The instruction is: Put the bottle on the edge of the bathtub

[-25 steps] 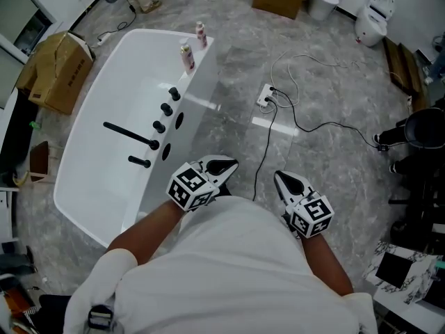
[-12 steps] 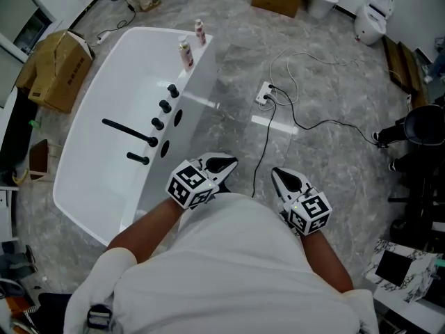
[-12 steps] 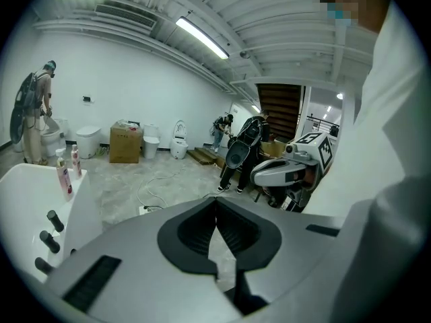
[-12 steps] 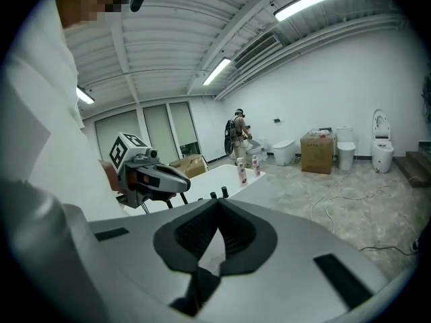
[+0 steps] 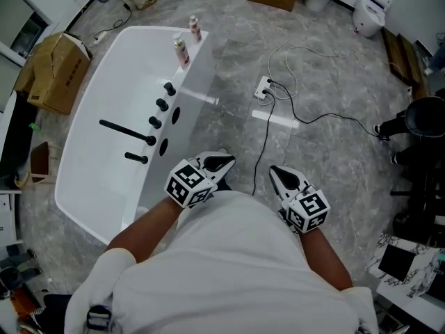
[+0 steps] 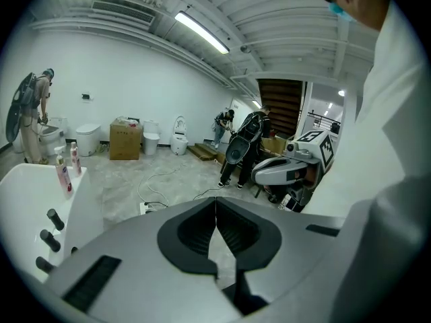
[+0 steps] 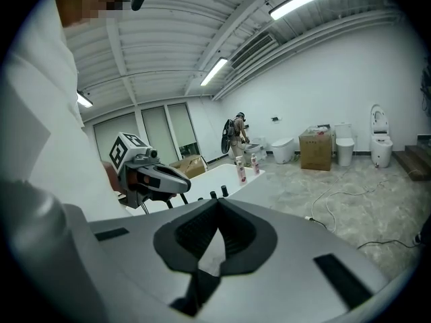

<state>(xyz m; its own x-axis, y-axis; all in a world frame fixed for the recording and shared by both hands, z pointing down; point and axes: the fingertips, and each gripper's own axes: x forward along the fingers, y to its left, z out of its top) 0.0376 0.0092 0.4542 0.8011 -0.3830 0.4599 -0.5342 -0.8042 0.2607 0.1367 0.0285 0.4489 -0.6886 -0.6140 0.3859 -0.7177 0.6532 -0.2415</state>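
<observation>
Both empty: left gripper [image 5: 224, 161], right gripper [image 5: 277, 174] hovering by torso, jaws pressed together. 2 bottles [image 5: 181, 51] standing on tub [image 5: 83, 179] far right rim corner. Risk: narrow rim, clumsy reach toppling bottle; cable [image 5: 264, 152] snagging feet.

I see my left gripper [image 6: 215, 207] closed and empty; ahead to its left, two bottles [image 6: 64, 174] stand on the bathtub [image 6: 87, 210] edge.

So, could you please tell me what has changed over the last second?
Nothing really changed; only the camera's view drifted slightly. The left gripper and right gripper stay shut and empty, and the near bottle and far bottle still stand on the bathtub rim.
</observation>
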